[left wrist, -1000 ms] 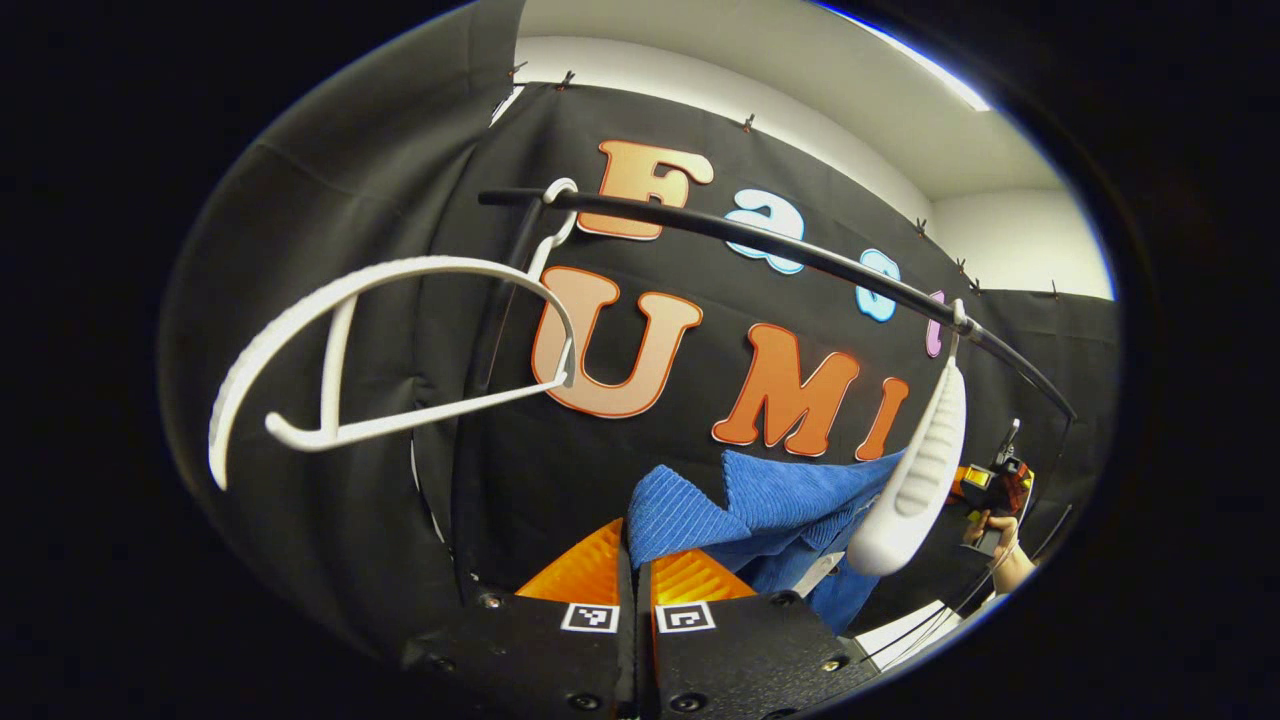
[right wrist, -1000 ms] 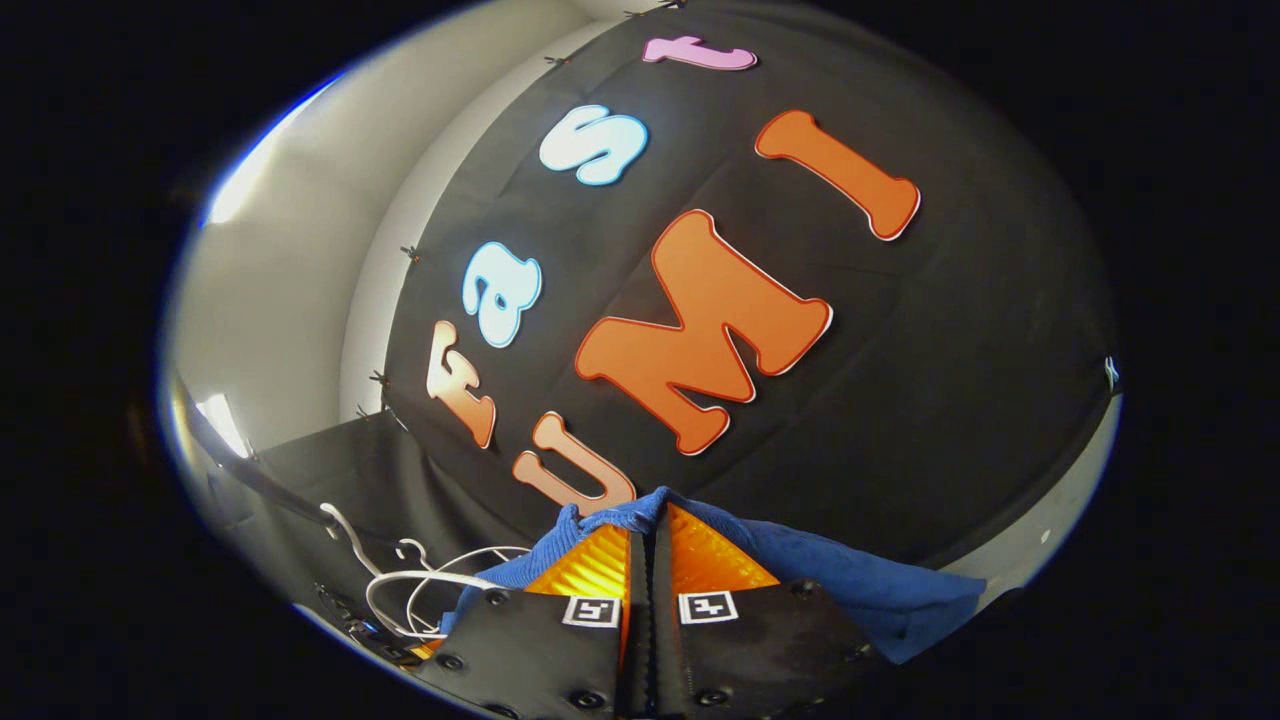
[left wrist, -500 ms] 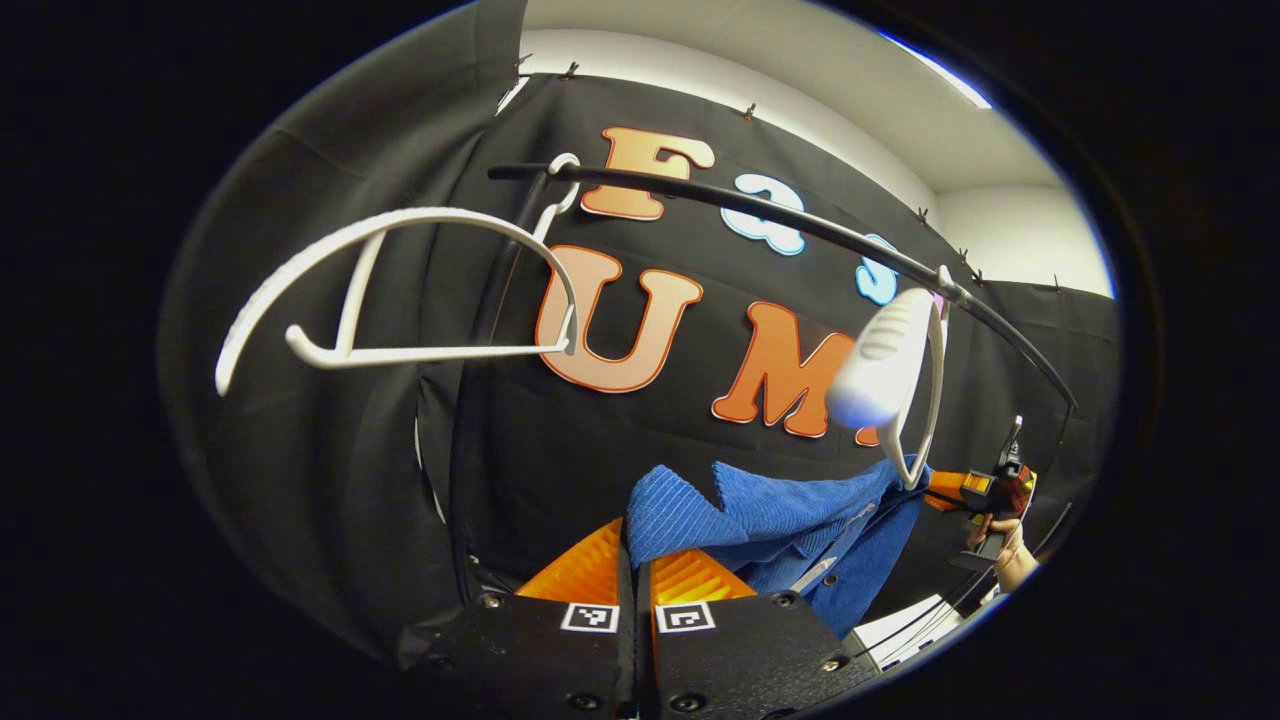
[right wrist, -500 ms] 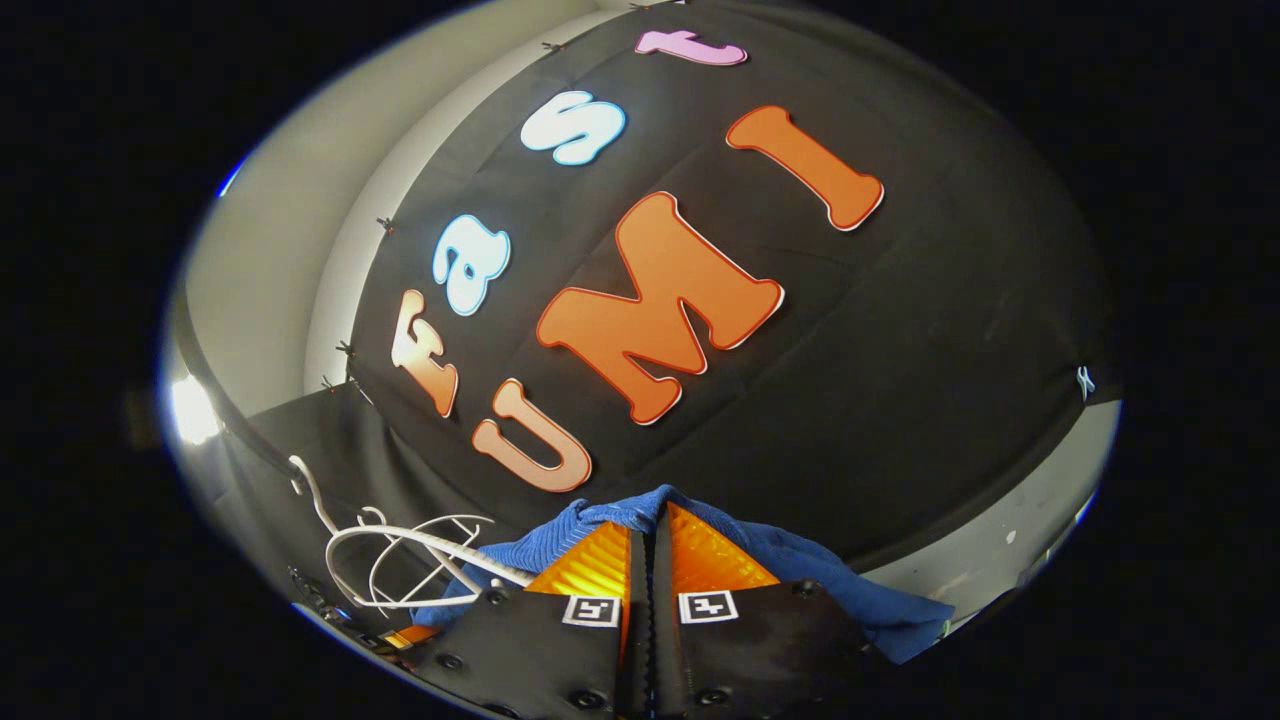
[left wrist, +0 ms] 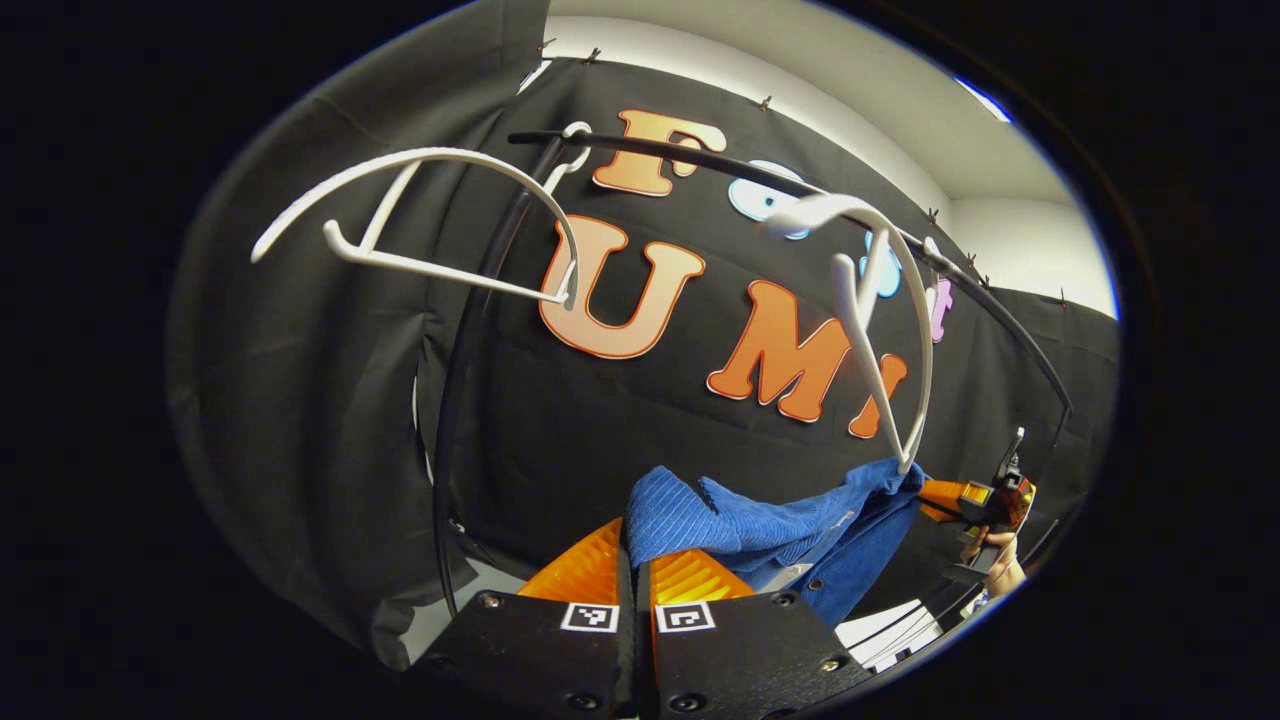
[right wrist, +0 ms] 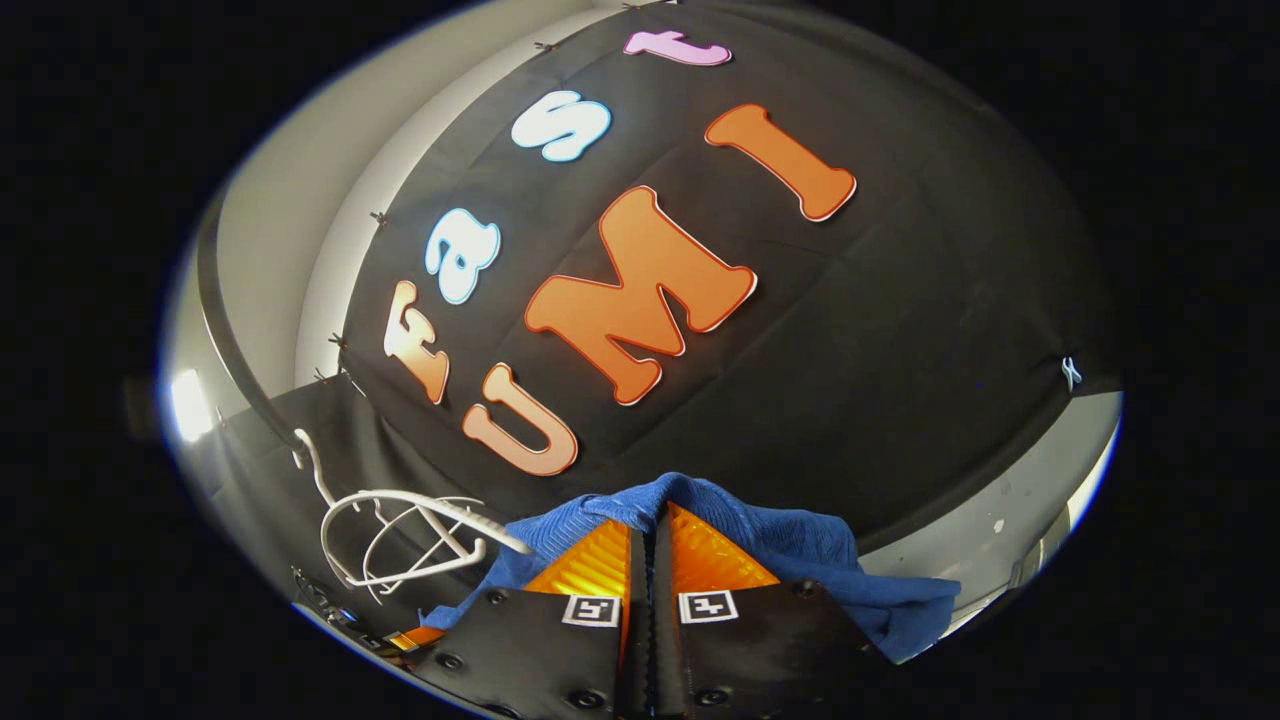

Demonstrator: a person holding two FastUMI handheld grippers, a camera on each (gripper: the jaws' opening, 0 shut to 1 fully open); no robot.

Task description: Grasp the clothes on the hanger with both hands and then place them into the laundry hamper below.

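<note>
A blue ribbed garment (left wrist: 770, 525) stretches between both grippers. My left gripper (left wrist: 634, 548) is shut on its near corner. At the right of the left gripper view my right gripper (left wrist: 945, 492), held by a hand (left wrist: 990, 560), grips the far end. A white hanger (left wrist: 880, 320) swings on the black rail (left wrist: 760, 185), its lower tip just touching the cloth. In the right gripper view my right gripper (right wrist: 652, 525) is shut on the blue garment (right wrist: 800, 545), which drapes over both fingers.
A second bare white hanger (left wrist: 430, 220) hangs at the rail's left end, over the rack's upright pole (left wrist: 455, 400). In the right gripper view both white hangers (right wrist: 400, 535) sit low at the left under the rail (right wrist: 235, 350). A pale floor strip (right wrist: 1010, 500) lies right.
The right-hand hanger has swung up and turned, its shoulder slipping free of the garment. Both grippers have dropped a little with the cloth.
</note>
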